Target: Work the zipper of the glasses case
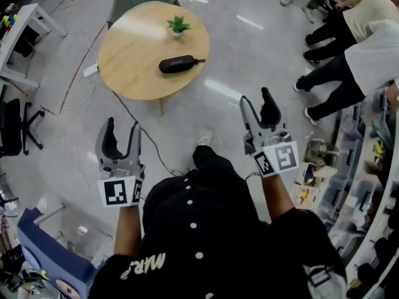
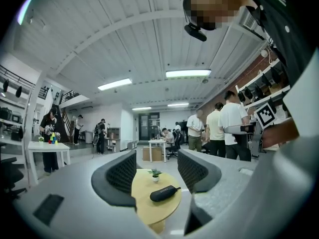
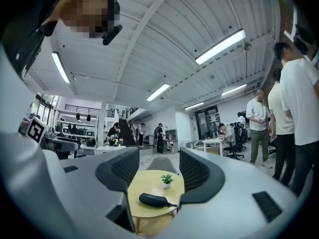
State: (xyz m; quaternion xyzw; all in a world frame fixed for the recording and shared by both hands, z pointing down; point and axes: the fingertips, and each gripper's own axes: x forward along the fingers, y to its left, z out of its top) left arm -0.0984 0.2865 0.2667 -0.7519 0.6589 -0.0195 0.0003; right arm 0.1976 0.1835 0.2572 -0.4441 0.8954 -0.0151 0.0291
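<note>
Your left tool (image 1: 122, 134) and right tool (image 1: 258, 108) both hang in the air, jaws wide apart, gripping and touching nothing. The black oval glasses case (image 1: 177, 63) lies on the round wooden worktop (image 1: 128, 73), well ahead of them toward 11 o'clock, with a small green potted plant (image 1: 178, 25) at its 12 o'clock.

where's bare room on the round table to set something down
The round table is bare across its left half, from the glasses case to the left rim. A narrower strip is free along the near rim below the case. The far right is busier: the potted plant stands just beyond the case.
</note>
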